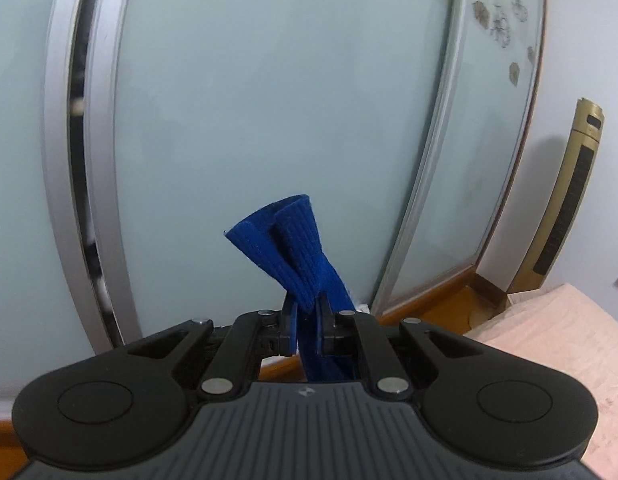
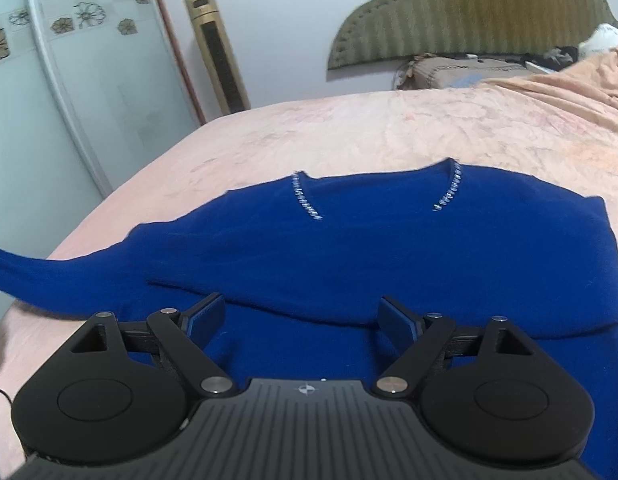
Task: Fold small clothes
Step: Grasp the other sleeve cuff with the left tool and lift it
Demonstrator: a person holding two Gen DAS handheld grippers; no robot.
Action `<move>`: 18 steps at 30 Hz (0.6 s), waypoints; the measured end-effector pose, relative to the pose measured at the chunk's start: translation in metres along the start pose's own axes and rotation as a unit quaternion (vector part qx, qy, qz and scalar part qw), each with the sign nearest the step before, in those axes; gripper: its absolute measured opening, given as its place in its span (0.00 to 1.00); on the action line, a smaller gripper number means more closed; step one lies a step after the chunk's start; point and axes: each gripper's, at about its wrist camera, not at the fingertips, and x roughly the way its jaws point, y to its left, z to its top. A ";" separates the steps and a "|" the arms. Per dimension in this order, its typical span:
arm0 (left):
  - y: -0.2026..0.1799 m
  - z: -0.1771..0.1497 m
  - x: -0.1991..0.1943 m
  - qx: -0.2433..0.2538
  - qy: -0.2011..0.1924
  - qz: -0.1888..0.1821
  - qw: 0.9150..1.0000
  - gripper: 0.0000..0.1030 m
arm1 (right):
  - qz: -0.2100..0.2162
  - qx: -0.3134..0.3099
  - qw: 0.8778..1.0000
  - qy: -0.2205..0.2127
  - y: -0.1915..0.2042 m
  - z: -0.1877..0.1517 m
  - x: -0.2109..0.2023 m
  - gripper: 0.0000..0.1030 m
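L fingers (image 1: 289,320) round sleeve cuff (image 1: 297,248)

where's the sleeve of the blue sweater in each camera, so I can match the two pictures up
Left wrist view: the sleeve cuff sits at lower centre, pinched in the left tool, ribbed end sticking up in front of the glass door.
Right wrist view: the sleeve trails off the far left edge, away from the sweater body spread on the bed; the right tool is open above it.
Shared landmark: the gold tower fan.
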 end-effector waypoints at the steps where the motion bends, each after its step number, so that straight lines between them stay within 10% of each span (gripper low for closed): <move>1: -0.005 0.001 -0.004 0.009 -0.004 0.001 1.000 0.08 | -0.001 0.003 1.000 -0.003 -0.003 0.001 0.002 0.83; 10: -0.076 -0.019 -0.082 0.096 -0.043 -0.159 0.982 0.08 | -0.022 0.020 1.000 0.003 -0.027 -0.002 0.006 0.84; 18: -0.165 -0.081 -0.167 0.212 -0.032 -0.357 0.909 0.08 | -0.052 0.028 0.998 -0.038 -0.050 0.000 -0.025 0.85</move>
